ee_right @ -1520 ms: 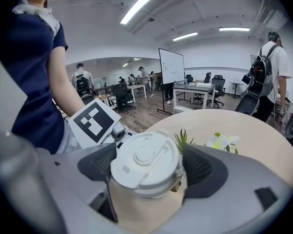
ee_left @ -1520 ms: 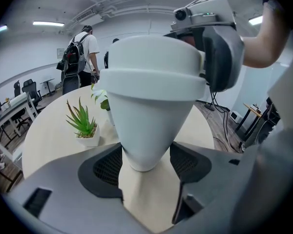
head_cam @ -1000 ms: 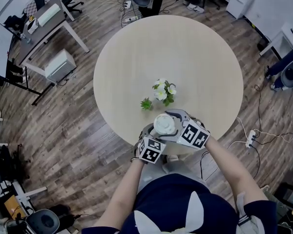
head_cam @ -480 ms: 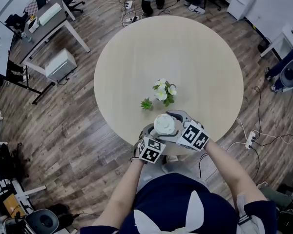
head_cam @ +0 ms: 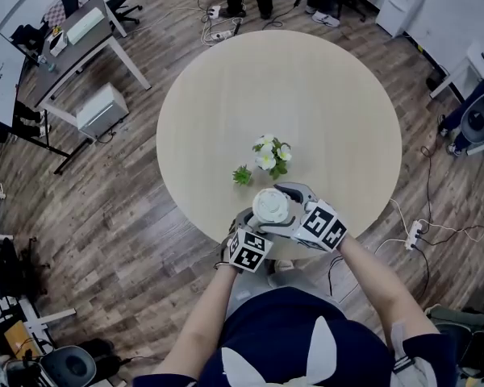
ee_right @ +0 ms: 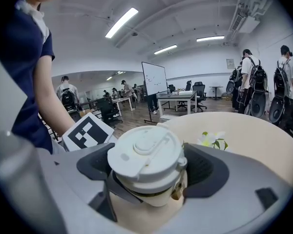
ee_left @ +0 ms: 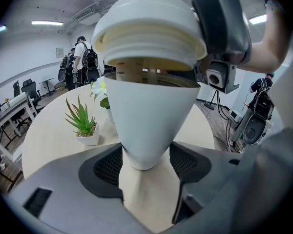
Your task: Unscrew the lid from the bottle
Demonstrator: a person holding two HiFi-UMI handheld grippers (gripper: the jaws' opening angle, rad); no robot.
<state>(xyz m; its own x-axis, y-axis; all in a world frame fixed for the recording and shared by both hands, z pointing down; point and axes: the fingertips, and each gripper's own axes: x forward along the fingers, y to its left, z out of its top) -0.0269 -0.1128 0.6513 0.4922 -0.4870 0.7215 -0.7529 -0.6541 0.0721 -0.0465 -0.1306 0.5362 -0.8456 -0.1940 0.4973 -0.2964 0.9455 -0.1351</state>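
Bottle (ee_left: 146,126): lower centre of head view, above table (head_cam: 306,95) edge, position unchanged from half a second ago. Left gripper (ee_left: 145,168) clamps its narrow base; right gripper (ee_right: 149,170) clamps lid (ee_right: 145,152). Gap under the lid suggests unscrewing is partway.

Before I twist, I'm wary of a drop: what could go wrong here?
1. The left gripper clamps the bottle only at its narrow tapered base; twisting could make it slip or tip.
2. The right gripper grips the lid near the table edge; a dropped lid might land on the floor.
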